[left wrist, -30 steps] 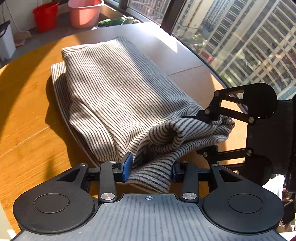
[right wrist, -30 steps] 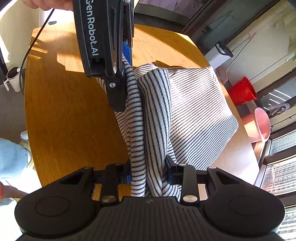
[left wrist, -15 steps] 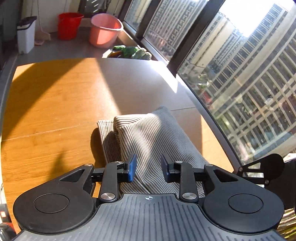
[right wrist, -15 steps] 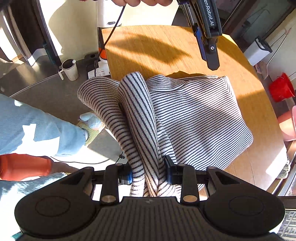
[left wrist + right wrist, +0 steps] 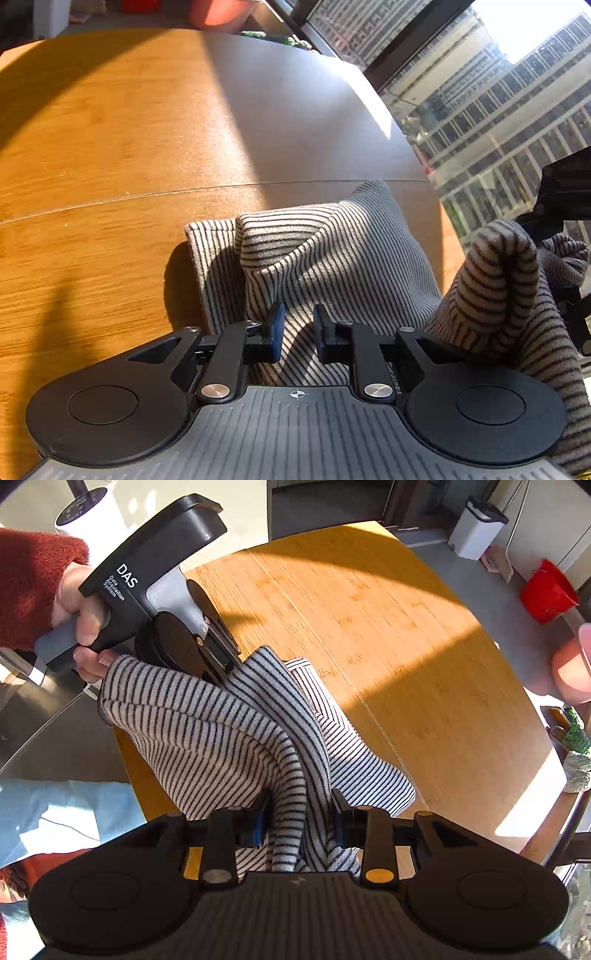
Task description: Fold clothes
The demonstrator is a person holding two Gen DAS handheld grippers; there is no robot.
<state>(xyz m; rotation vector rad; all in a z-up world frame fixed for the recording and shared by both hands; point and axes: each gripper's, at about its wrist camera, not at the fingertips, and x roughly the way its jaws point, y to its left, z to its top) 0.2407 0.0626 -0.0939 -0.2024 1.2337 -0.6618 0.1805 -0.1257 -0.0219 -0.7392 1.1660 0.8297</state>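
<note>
Left tongs (image 5: 297, 332) now spread with nothing between them, low over the striped garment (image 5: 332, 251) bundled at the near edge of the surface (image 5: 110, 147), while right tongs (image 5: 297, 821) pinch a raised fold, so the next fold looks underway.
</note>
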